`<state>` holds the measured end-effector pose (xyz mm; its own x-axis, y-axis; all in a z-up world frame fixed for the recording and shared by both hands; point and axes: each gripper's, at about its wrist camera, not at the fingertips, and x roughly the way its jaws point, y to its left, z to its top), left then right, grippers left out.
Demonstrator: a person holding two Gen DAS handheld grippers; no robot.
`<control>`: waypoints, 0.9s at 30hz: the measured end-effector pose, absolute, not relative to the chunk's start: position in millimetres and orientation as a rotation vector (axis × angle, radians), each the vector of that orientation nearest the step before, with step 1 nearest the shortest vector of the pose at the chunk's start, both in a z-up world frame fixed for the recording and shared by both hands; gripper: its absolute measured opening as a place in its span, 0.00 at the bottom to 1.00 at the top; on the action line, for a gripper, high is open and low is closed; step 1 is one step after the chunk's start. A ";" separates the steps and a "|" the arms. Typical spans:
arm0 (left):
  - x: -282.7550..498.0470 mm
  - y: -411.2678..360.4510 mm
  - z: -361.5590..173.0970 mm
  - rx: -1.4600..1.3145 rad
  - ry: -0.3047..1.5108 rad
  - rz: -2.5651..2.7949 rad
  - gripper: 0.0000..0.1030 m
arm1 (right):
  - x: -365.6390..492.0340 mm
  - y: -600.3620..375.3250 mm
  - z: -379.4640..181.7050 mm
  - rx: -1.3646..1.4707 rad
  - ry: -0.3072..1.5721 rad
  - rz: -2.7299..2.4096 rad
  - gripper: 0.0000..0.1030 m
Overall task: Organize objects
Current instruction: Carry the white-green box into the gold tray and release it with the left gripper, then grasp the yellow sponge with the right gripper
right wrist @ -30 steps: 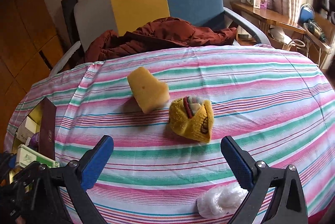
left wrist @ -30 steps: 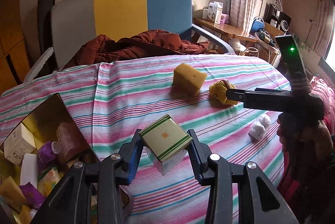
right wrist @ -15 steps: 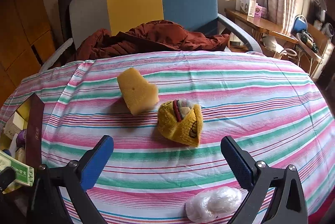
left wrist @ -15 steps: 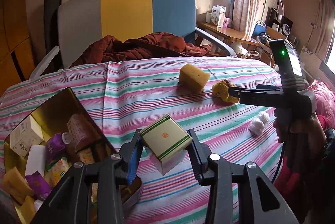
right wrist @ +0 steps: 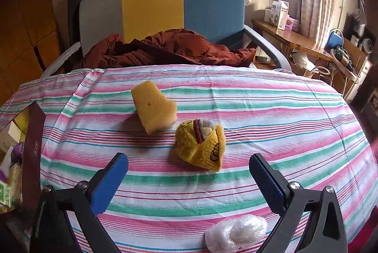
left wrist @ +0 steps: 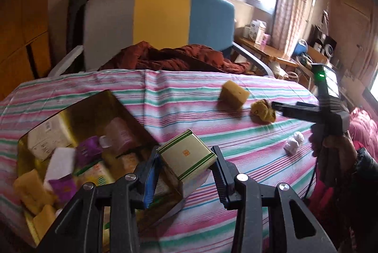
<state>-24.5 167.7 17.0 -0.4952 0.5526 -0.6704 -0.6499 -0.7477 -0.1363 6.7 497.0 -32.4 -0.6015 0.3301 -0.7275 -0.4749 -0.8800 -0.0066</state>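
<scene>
My left hand-held gripper [left wrist: 186,164] is clamped on the green-striped carton [left wrist: 186,156], held above the gold box's [left wrist: 78,111] near corner. My right hand-held gripper [right wrist: 189,172] stands wide apart, hovering before the yellow sock bundle [right wrist: 200,146] on the desk [right wrist: 283,111].

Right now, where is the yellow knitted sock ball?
In the right wrist view the yellow sock ball lies on the striped tablecloth, just ahead of the open right gripper, right of the yellow sponge and beyond the plastic wad.
</scene>
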 end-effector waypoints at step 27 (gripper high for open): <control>-77.1 65.8 -23.7 -1.171 0.013 2.388 0.41 | -133.6 486.9 -51.3 -1.411 -0.148 2.442 0.99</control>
<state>-77.1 65.8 -23.7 -0.5207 0.4116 -0.7479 -0.4200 -0.8862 -0.1954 -133.6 486.9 -51.3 -0.4637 0.3208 -0.8259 -0.2185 -0.9448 -0.2443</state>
